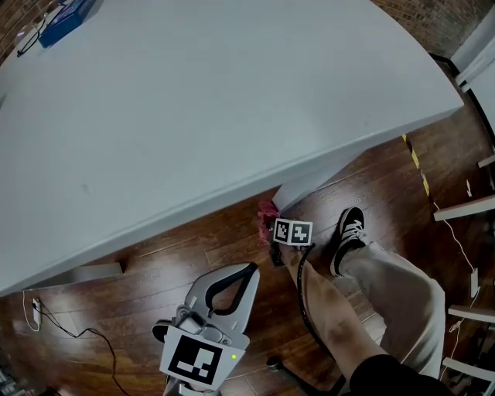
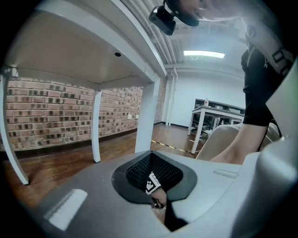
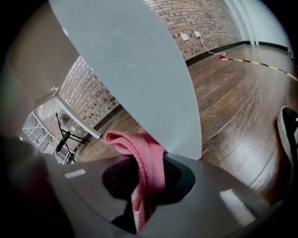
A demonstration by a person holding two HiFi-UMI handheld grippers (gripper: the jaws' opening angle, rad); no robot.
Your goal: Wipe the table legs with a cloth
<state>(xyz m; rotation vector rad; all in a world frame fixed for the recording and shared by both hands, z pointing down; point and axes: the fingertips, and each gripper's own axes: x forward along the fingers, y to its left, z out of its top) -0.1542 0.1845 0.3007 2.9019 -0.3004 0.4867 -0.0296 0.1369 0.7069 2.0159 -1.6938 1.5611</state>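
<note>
The white table leg (image 1: 307, 184) comes down from the white tabletop (image 1: 216, 100) to the wooden floor. My right gripper (image 1: 272, 230), with its marker cube, is low beside that leg and shut on a pink cloth (image 1: 267, 213). In the right gripper view the cloth (image 3: 148, 155) hangs folded from the jaws of the right gripper (image 3: 148, 186) and lies against the leg (image 3: 149, 79). My left gripper (image 1: 249, 270) hangs lower and nearer me, shut on nothing. The left gripper (image 2: 156, 188) looks under the table at the leg (image 2: 147, 116).
A person's black shoe (image 1: 349, 230) and a trouser leg (image 1: 394, 286) stand right of the leg. A cable (image 1: 77, 332) lies on the floor at the left. Yellow-black tape (image 1: 418, 164) marks the floor. A blue object (image 1: 66, 19) lies on the tabletop. Another leg (image 2: 96, 125) stands near the brick wall.
</note>
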